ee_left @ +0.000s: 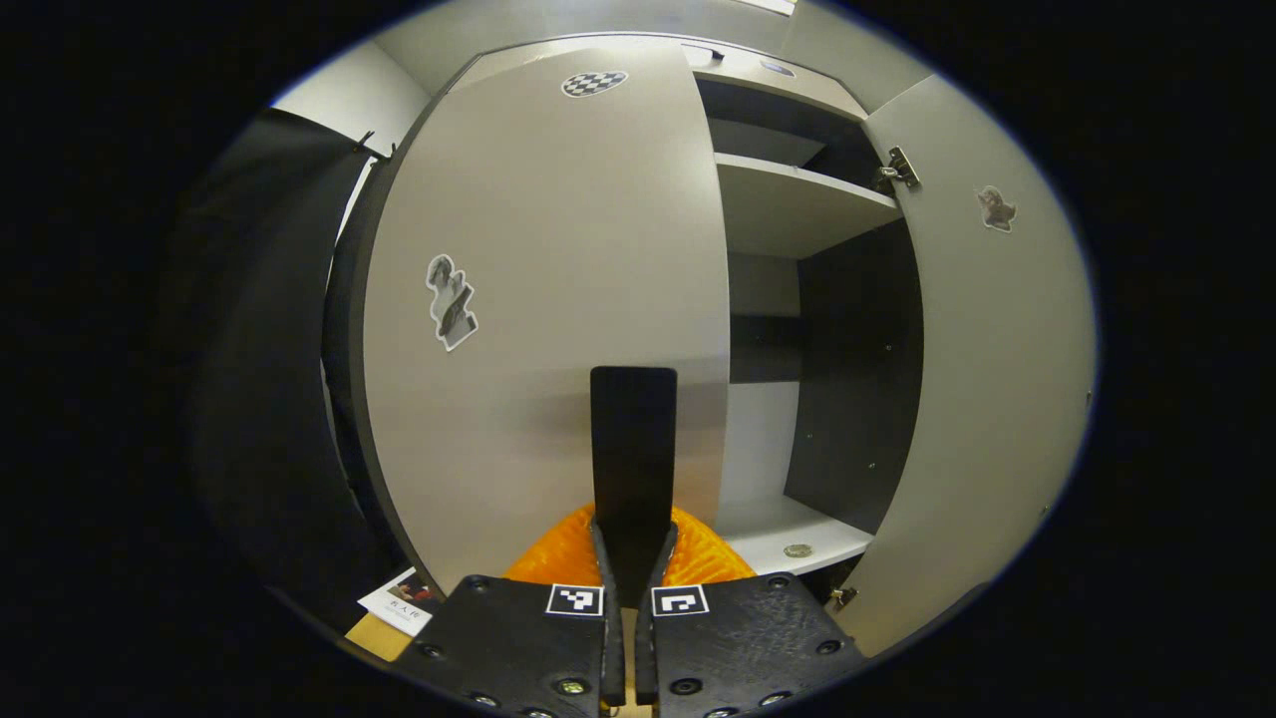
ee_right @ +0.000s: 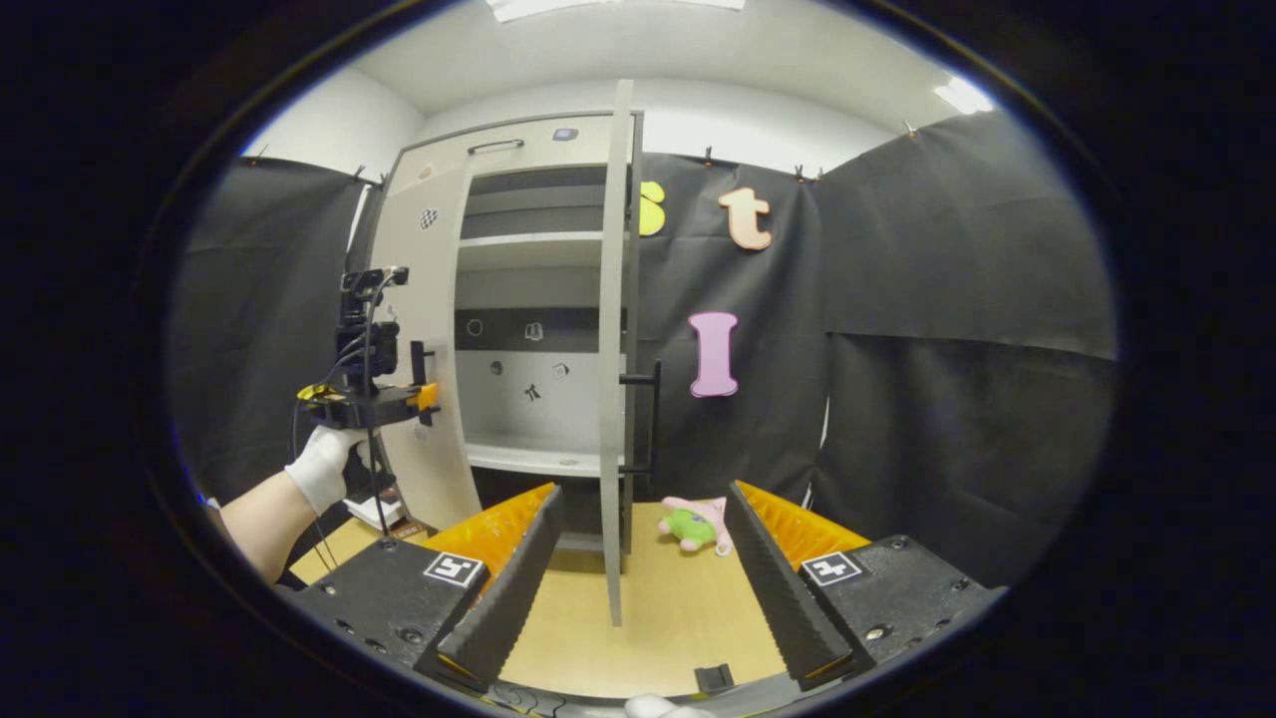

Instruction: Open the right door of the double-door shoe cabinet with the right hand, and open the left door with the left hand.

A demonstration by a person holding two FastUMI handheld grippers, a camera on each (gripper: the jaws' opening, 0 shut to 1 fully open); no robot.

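Shoe cabinet [ee_right: 518,299], right door [ee_right: 613,349] open, small round object [ee_left: 797,550] on bottom shelf [ee_left: 788,534]

A light wooden tabletop [ee_right: 658,618] carries the shoe cabinet [ee_right: 518,299], which stands at its back left. Just right of the cabinet's foot lies a small plush toy [ee_right: 698,524], green and pink. At the front edge sits a little black clip-like piece [ee_right: 714,677]. On the cabinet's bottom shelf [ee_left: 788,538] rests a small round disc [ee_left: 797,550]. Some printed cards [ee_left: 404,601] lie by the cabinet's left corner.
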